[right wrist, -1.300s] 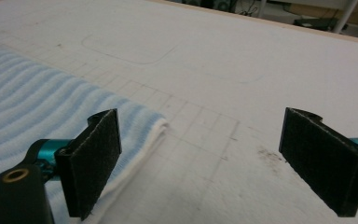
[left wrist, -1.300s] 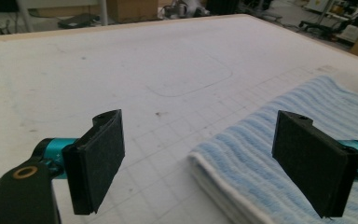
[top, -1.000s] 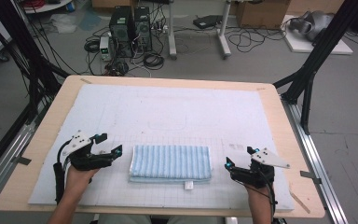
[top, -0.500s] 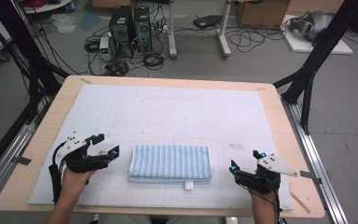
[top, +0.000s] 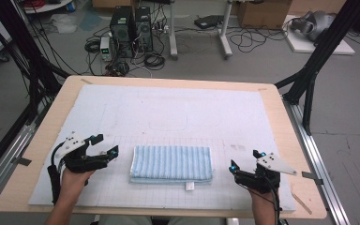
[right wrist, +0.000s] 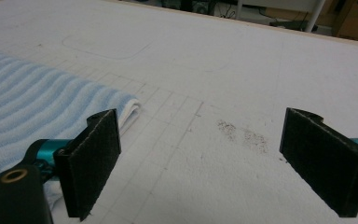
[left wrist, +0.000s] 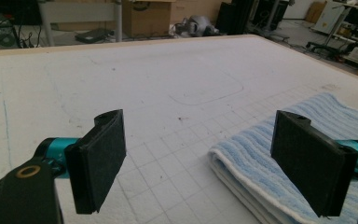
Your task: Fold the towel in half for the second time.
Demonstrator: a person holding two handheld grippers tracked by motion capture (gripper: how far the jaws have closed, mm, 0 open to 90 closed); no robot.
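Note:
A folded blue-and-white striped towel [top: 172, 163] lies flat near the front middle of the white mat [top: 178, 112], with a small white tag [top: 190, 186] at its front edge. My left gripper [top: 105, 146] rests just left of the towel, open, nothing between its pads [left wrist: 98, 163]. In the left gripper view the towel [left wrist: 279, 154] lies behind the right pad. My right gripper [top: 246, 161] sits right of the towel, open and empty. In the right gripper view the towel's corner [right wrist: 37, 112] lies behind the left pad [right wrist: 91, 161].
The mat covers a wooden table [top: 290, 140] and carries a faint printed grid, drawn outlines and a small dark smudge [right wrist: 242, 133]. Black frame posts [top: 318, 56] stand at the table's sides. Computers [top: 131, 23] and cables sit on the floor beyond.
Both grippers have drawn back toward the front edge and slightly outward from the towel. The towel has stayed put.

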